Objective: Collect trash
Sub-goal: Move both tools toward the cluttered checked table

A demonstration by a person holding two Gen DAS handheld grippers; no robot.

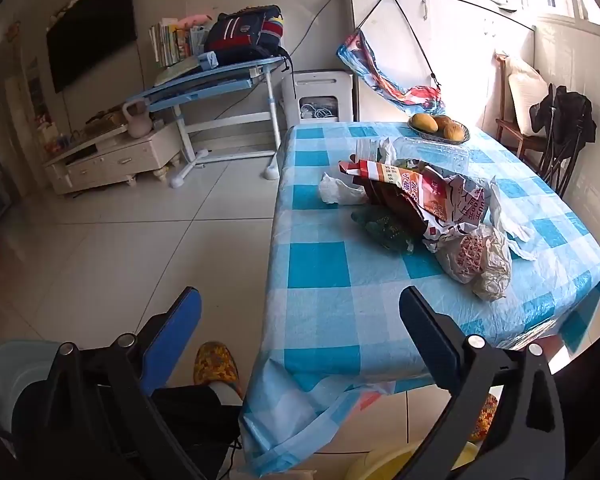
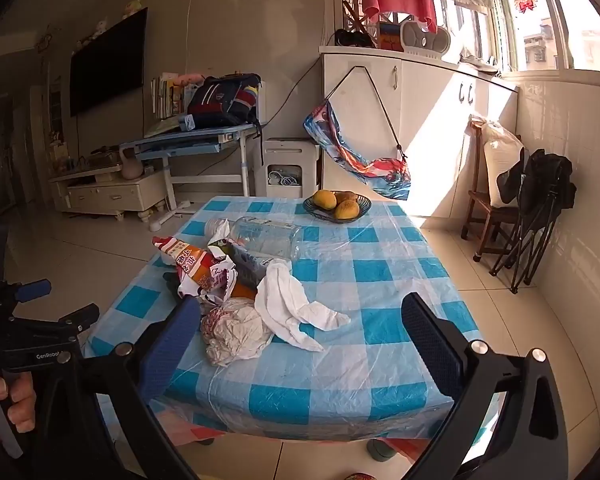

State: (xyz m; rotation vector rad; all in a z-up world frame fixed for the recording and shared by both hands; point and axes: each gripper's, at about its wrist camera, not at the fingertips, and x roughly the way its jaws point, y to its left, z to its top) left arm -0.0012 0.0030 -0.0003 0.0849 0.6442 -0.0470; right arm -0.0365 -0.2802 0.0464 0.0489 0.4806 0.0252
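Both grippers held off the near edge of the checked desk, jaws spread and empty.

In the left wrist view the left gripper [image 1: 300, 312] straddles the desk's [image 1: 320, 280] near left corner, with bare tiled floor [image 1: 140, 240] filling the left half of the frame. The trash pile [image 1: 420, 208] sits right of centre, above and beyond the jaws, well apart from them. The right wrist view shows the right gripper [image 2: 300, 320] over the desk's [image 2: 340, 380] front edge. There the crumpled wrapper [image 2: 232, 332] lies just beside the left finger, and the white tissue [image 2: 296, 308] is between the jaws and farther in. Only this view shows the clear bottle [image 2: 268, 236] plainly, the fruit bowl [image 2: 337, 204] at the far edge, and open cloth at right.
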